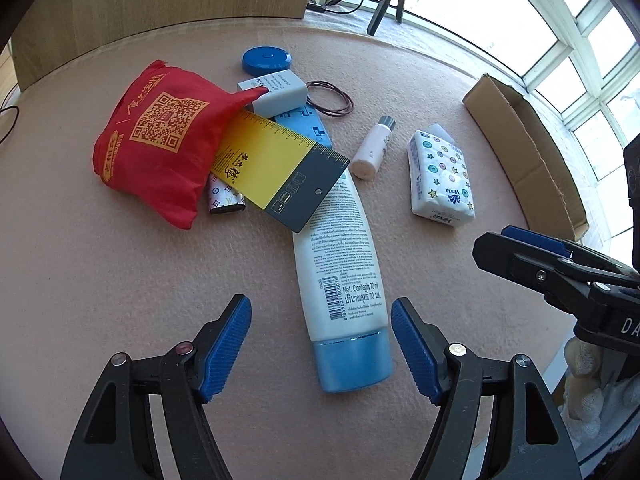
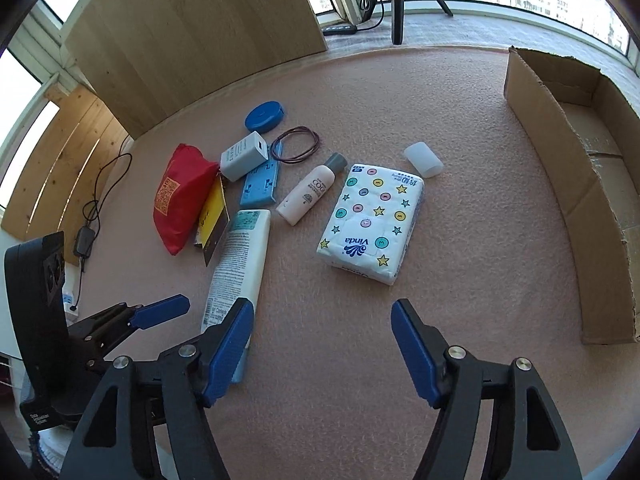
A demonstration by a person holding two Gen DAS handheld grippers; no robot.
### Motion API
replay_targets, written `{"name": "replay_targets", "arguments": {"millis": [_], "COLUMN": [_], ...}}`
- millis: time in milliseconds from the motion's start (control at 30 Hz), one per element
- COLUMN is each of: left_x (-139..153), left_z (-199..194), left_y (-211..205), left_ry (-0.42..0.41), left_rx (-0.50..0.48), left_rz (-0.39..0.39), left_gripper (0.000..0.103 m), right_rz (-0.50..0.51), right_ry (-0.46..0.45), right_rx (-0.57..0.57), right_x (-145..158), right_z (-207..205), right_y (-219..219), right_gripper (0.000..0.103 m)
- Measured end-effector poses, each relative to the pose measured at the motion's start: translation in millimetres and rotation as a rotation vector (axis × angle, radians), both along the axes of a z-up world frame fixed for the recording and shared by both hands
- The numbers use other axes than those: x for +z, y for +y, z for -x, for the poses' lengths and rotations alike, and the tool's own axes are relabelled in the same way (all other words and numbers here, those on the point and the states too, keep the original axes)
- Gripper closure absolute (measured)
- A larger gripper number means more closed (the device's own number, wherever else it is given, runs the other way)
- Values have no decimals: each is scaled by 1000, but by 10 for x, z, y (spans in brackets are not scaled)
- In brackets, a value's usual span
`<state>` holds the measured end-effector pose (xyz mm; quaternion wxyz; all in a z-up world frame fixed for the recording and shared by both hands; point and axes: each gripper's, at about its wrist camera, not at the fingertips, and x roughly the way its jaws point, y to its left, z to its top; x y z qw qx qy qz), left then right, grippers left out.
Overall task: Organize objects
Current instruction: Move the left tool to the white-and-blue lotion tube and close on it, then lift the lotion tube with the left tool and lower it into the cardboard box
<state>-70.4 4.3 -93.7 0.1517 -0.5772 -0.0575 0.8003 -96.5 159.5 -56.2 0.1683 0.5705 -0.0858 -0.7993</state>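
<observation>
Mid-table, lotion tube lies flat, long axis toward the near edge, blue cap nearest, between spread fingers of left gripper. Right gripper open, empty.

The tissue pack reads "Vinda", the small bottle "COGI", the lotion tube "Net. Contents 70 ml" beside a barcode, and the red pouch carries a QR code with unreadable characters.

Pink felt tabletop, tissue pack, lotion tube, red pouch, cardboard box
</observation>
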Motion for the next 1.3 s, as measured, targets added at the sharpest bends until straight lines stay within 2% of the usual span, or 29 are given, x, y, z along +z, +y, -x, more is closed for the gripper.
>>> {"name": "replay_targets", "arguments": {"millis": [167,400,567,633,733,1033,1300], "left_x": [-68,-143,-173,-180,-186,-65,242], "left_z": [-2,54,57,60,48,-88,-79], "left_y": [23,-6,48,88,111,296,756], "left_ry": [12,-10,-14,-12,-13,7,65], "left_rx": [-17,-11,-38,-39,-32,-19,-65], "left_rz": [-24,-96,-112,-103,-104,-100,-125], "left_gripper": [29,46,54,55,55,58,58], "right_rz": [71,123,141,148,186,167,157], "right_ry": [-99,-174,-190,-192,-212,-180,-101], "right_rx": [30,57,89,105,132,122,58], "right_x": [-204,-349,-362,-352,-347,-194,176], "right_z": [123,256,309,314,295,158,156], "right_y": [-163,-335,-427,-449,-488,-339,221], "right_gripper": [48,49,49,53,66,68,70]}}
